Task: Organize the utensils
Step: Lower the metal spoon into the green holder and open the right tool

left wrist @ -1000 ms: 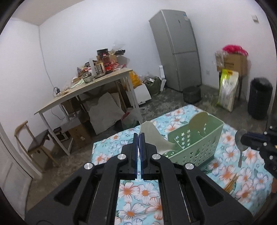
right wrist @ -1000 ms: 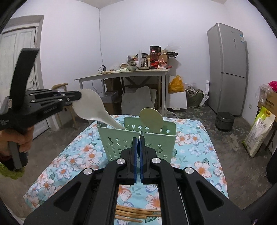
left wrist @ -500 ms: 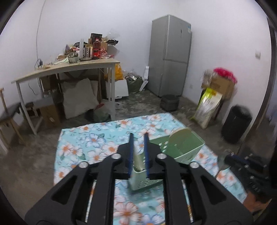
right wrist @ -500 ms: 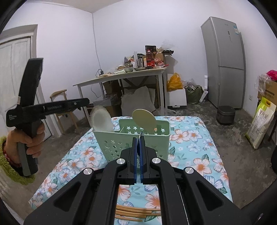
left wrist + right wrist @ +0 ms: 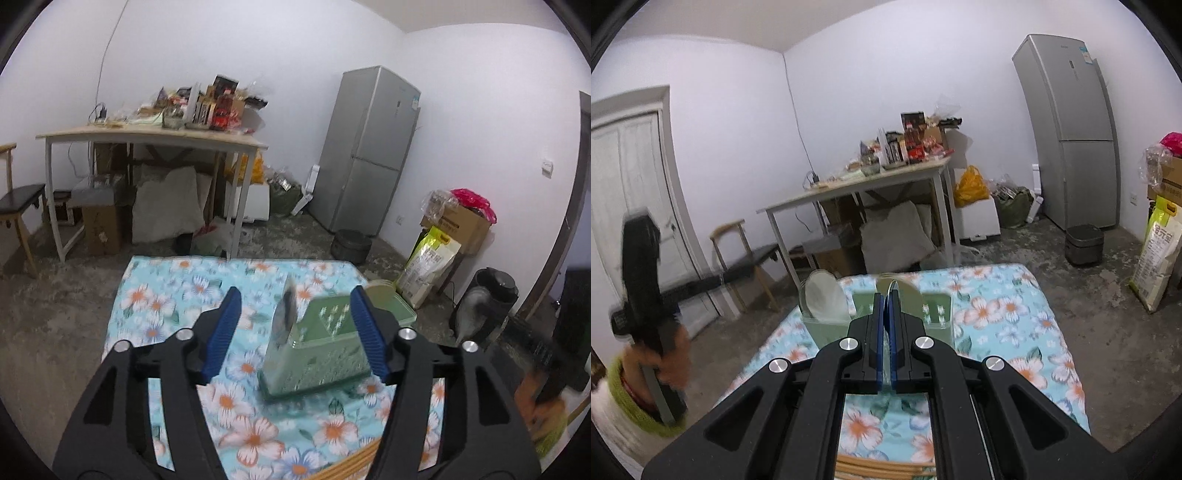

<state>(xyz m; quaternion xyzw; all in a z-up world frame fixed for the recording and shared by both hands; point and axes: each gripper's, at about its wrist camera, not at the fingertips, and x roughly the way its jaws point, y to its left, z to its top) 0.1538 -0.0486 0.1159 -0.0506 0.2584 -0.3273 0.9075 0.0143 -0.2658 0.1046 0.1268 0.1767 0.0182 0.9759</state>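
A pale green slotted utensil basket [image 5: 321, 362] stands on the floral tablecloth [image 5: 166, 306]. A white rice paddle [image 5: 823, 299] stands upright in its left compartment, and a beige paddle [image 5: 908, 293] stands in the middle. My left gripper [image 5: 295, 332] is open and empty, just in front of the basket. My right gripper [image 5: 886, 310] is shut on a metal spoon [image 5: 892, 286] whose bowl tip shows above the fingers, near the basket. The spoon bowl also shows in the left wrist view [image 5: 471, 314]. Wooden chopsticks [image 5: 882, 467] lie on the cloth near me.
A cluttered wooden table [image 5: 147, 133] and a chair [image 5: 746, 254] stand behind. A grey fridge [image 5: 369, 147], a black bin [image 5: 491, 295], a rice cooker [image 5: 1084, 245] and a yellow sack [image 5: 428, 266] are on the floor at the right.
My left gripper let go of the white rice paddle in the basket, opened wide and drew back. My right gripper stayed shut on the spoon and moved closer to the basket.
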